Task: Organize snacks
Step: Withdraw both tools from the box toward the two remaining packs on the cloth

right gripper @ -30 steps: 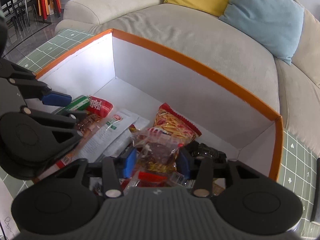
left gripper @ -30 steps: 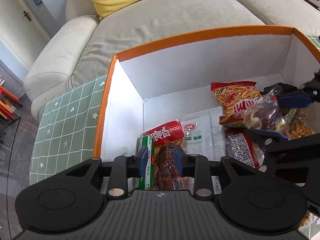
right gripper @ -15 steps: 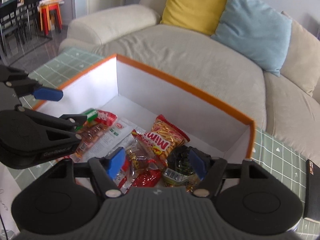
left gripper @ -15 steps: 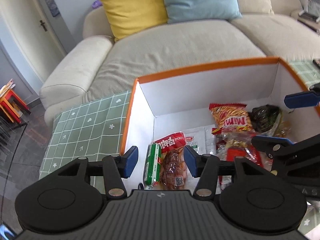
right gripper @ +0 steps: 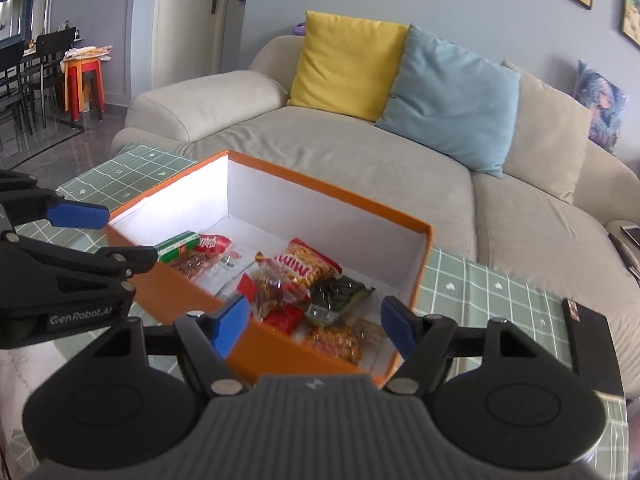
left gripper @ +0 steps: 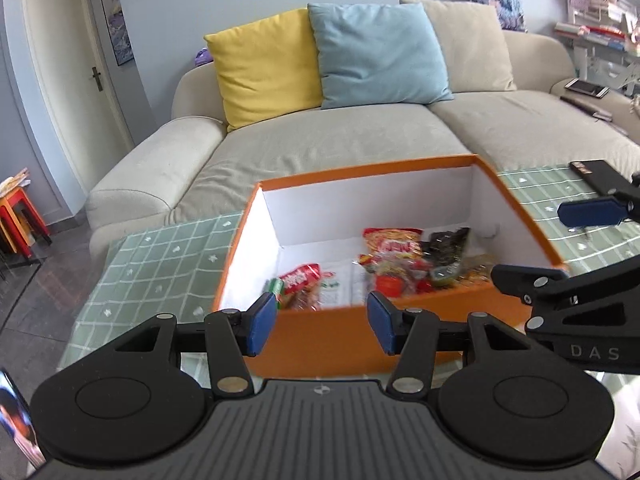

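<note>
Both grippers stand empty over the near wall of the orange box [right gripper: 276,344], jaws apart: left gripper [left gripper: 322,326] nearer the green-and-red packets [left gripper: 294,286], right gripper [right gripper: 314,330] nearer the heap around the red chip bag [right gripper: 308,266]. Snacks lie ahead and below inside the box, whose long axis runs across both grippers. One box on the table [left gripper: 160,264]; about eight packets, hard to count.
</note>
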The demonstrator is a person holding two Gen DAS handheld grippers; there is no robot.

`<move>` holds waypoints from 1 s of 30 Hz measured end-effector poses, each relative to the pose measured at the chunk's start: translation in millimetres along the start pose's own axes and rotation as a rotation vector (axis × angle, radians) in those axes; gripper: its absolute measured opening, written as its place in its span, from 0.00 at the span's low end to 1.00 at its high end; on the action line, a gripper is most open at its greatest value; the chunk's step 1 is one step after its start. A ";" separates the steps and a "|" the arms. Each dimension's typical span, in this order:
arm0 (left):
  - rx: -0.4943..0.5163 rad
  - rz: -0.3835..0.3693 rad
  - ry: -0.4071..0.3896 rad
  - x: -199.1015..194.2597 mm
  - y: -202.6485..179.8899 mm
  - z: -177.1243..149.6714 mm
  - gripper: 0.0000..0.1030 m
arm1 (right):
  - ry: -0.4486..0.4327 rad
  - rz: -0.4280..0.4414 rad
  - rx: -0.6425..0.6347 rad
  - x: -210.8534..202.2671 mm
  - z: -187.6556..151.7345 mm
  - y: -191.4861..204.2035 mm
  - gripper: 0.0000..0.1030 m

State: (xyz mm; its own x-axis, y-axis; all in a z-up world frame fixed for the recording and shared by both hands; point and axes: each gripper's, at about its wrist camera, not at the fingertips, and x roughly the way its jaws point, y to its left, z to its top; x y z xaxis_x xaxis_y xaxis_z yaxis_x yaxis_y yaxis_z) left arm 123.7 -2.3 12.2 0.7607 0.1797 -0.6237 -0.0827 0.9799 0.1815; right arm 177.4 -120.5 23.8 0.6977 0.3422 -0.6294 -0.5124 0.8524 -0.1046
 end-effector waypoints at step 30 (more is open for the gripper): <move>-0.054 -0.272 0.158 23.2 -61.7 -65.4 0.60 | 0.235 -0.067 0.294 2.5 -119.2 -58.5 0.64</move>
State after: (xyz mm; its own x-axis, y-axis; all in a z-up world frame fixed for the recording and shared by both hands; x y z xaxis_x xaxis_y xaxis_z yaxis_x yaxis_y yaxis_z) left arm 104.3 -53.0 -63.2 0.6502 -0.0828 -0.7552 0.0728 0.9963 -0.0465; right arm 149.5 -216.6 -63.5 0.5731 0.2113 -0.7918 -0.2802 0.9585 0.0530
